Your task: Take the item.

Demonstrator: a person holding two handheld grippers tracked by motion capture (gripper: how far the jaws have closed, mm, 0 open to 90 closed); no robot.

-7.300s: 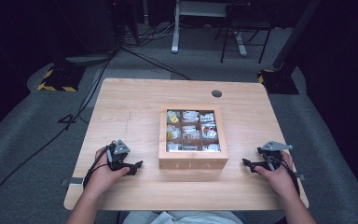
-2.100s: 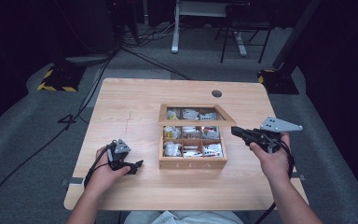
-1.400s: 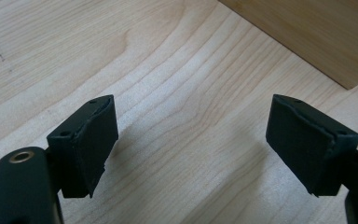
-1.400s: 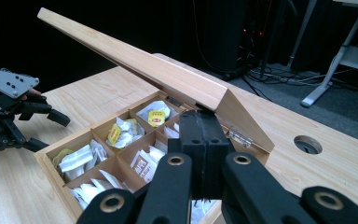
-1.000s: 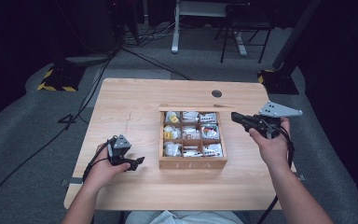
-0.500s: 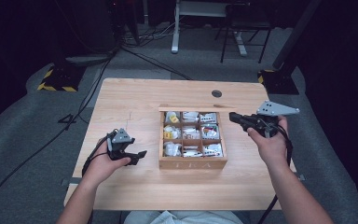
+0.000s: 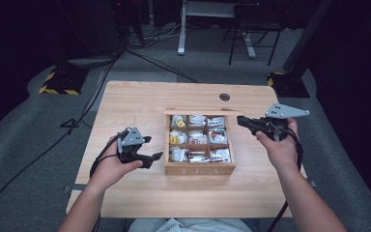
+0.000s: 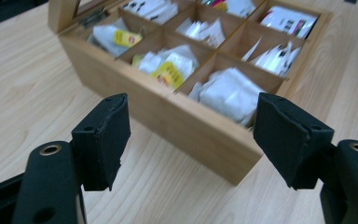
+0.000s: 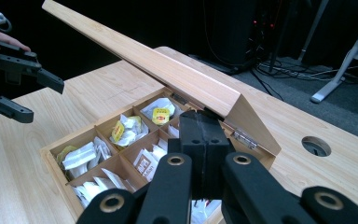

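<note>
Vs. the frame a second earlier: left gripper [image 7: 145,155] had lifted off the table [image 7: 125,96] and moved in toward the tea box [image 7: 199,169], ending just beside its 9 o'clock side. Its jaws had just been closing a little but stood released, wide apart, nothing between them; in the left gripper view [image 8: 191,135] the box's near corner sat beyond the gap, untouched. Right gripper [image 7: 245,121] hadn't moved: at the box's 3 o'clock edge near the back, jaws clenched tight together, gripping nothing.

Tea box sat at table centre, slightly toward 3 o'clock, lid [image 9: 168,65] raised and tilted back on its hinges [image 9: 242,137]. Compartments held tea bags [image 8: 228,93], white with some yellow tags.

Hard to make out: whether the right gripper's closed tips touched the lid's underside, since the jaws blocked the contact spot. Print on the bags was blurred. Right gripper view cut off the near compartments behind its own jaws.
</note>
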